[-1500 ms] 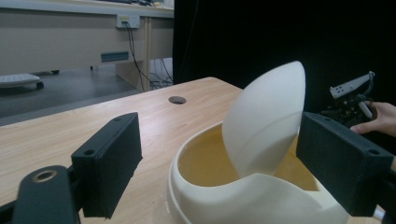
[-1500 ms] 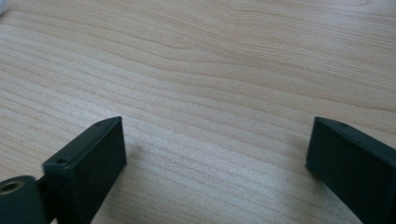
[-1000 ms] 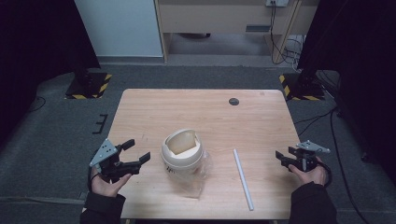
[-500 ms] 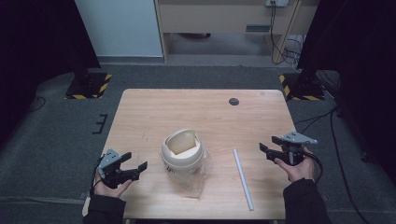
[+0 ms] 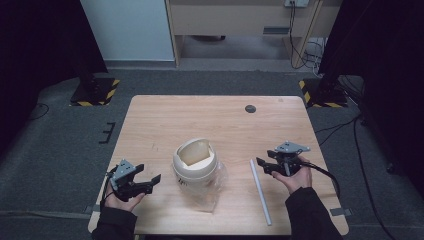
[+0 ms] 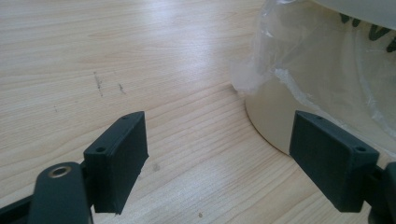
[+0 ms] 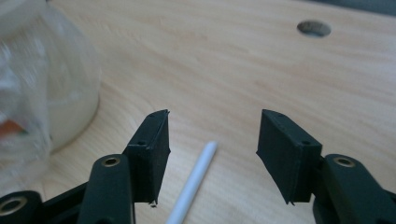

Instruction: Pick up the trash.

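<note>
Two grippers we hold over pale grained wood table [image 5: 165, 120], left gripper [image 5: 150, 181] spread beside round cream cup [image 5: 194, 161] in crinkled clear bag [image 5: 212, 186] mid-table, right gripper [image 5: 261, 165] now moved in, jaws just narrowing yet apart above slim white straw [image 5: 260, 191].

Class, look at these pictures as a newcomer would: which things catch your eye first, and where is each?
First, the cream cup inside a clear plastic bag, near the middle of the wooden table. To its right lies a white straw, with the open right tool just above its far end. The left tool, also open, sits at the cup's left.
</note>
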The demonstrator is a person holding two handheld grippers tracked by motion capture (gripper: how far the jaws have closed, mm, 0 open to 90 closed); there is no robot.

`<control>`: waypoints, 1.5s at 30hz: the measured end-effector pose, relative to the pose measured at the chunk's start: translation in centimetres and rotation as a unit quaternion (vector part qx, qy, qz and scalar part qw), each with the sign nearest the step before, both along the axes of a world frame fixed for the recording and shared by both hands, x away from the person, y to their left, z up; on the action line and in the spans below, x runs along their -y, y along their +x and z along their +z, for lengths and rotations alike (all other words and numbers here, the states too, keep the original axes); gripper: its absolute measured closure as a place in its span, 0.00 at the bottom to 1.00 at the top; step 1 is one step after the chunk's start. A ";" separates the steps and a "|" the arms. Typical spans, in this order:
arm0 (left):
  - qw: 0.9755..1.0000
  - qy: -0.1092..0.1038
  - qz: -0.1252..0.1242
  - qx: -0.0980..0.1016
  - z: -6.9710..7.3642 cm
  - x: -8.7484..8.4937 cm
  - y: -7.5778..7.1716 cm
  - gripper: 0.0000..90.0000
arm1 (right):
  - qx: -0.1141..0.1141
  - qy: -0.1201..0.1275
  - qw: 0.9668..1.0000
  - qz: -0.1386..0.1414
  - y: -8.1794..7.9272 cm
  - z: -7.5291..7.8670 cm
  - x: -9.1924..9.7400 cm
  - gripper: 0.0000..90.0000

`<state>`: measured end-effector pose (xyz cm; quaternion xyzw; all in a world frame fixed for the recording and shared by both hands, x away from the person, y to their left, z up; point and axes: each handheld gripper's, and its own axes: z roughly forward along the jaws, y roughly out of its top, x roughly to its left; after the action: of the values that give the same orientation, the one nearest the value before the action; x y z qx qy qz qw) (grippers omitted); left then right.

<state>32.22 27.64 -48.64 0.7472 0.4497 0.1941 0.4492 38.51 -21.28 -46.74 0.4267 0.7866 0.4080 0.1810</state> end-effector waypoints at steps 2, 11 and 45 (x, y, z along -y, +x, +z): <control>1.000 0.001 -0.002 0.000 0.0 0.0 0.0 0.21 | -0.006 -0.008 1.000 0.002 -0.1 -0.3 -0.2 0.52; 1.000 0.005 -0.003 0.003 0.0 0.0 0.0 0.21 | -0.070 -0.040 0.997 0.010 -0.6 -2.3 -0.9 0.60; 1.000 0.009 -0.009 -0.008 0.1 0.2 0.1 0.25 | -0.117 -0.066 0.991 0.009 -0.1 -4.2 -1.8 0.88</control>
<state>32.31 27.41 -48.56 0.7568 0.4448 0.1877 0.4408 38.43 -19.47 -50.93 0.4515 0.8315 0.3040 0.1113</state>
